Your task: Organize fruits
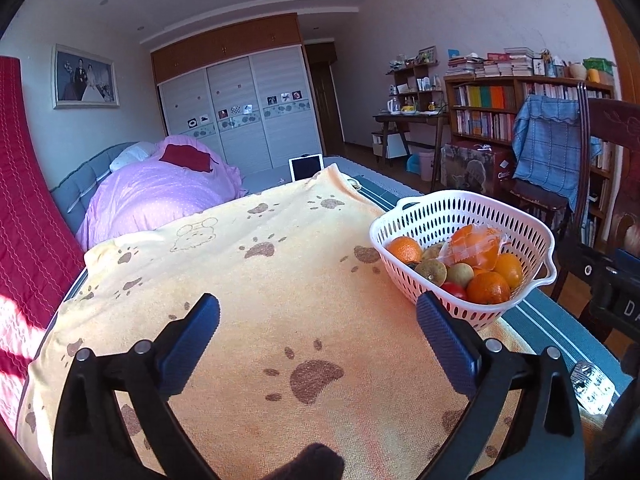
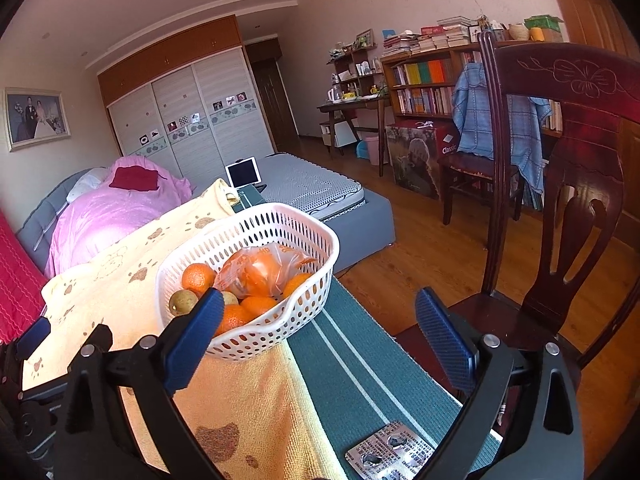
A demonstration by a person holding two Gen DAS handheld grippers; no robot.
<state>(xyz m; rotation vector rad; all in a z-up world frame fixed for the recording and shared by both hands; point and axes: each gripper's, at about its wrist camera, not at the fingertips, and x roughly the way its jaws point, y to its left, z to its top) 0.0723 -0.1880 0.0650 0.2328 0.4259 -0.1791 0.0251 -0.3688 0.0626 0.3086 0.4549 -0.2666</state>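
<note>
— Both grippers, left gripper and right gripper, have their jaws wide open and hold nothing.

— And where are the fruits?

— Oranges and one bagged orange lie in the white basket, on the yellow towel. A blister pack lies near, on the green cloth.

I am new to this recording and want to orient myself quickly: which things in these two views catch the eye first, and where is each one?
The white basket of oranges stands out first, on the right part of the yellow paw-print towel, with a clear bag of orange fruit on top of the pile. Both tongs, left and right, are open and empty. A silver pill blister lies on the green cloth near the right tongs.
</note>
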